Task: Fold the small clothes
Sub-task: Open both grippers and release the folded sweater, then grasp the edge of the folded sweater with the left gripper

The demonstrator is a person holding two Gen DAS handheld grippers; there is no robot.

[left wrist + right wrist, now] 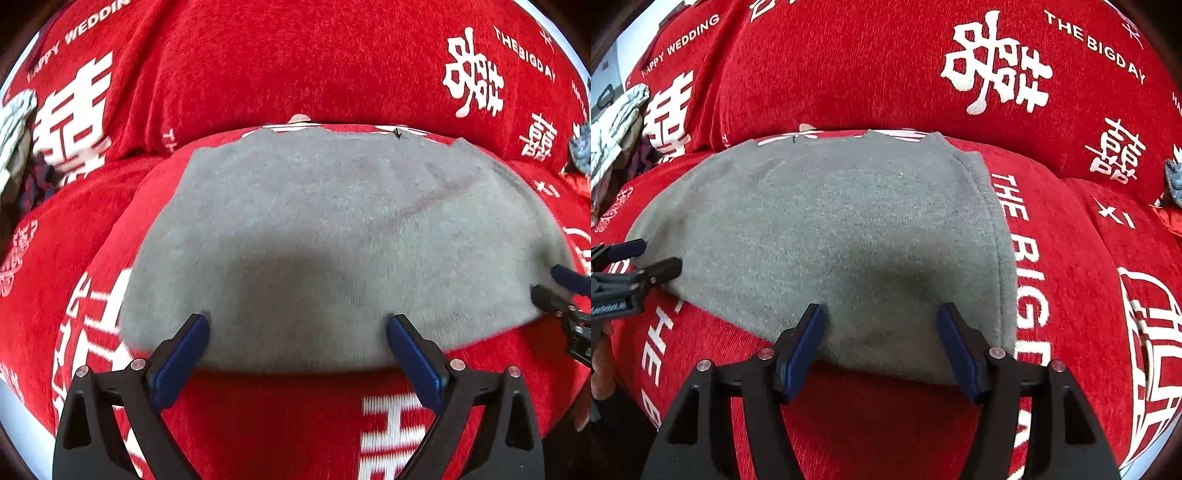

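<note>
A: Two grippers, and we see both over one grey garment (pixel 332 236). Starting at the left, what do we have?

B: At the far left edge we make out a pale crumpled heap of cloth (pixel 14 125), too blurred to name. Next comes the red sofa cover (pixel 236 66), printed with white characters and the words "HAPPY WEDDING" and "THE BIG DAY".

A: And the garment?

B: It lies spread flat on the seat cushion, its far edge near the backrest, its near edge toward us. Our left gripper (pixel 298 334) stands at that near edge, jaws wide apart, with nothing pinched; the blue pads (pixel 181 365) are over the hem.

A: Further right?

B: Our right gripper (pixel 881 326) is near the garment's right-hand hem, where a stitched seam runs. Its jaws are also apart, narrower than the left's, and grip nothing. At the far right a small grey-blue scrap (pixel 1174 177) sits by the backrest.
</note>
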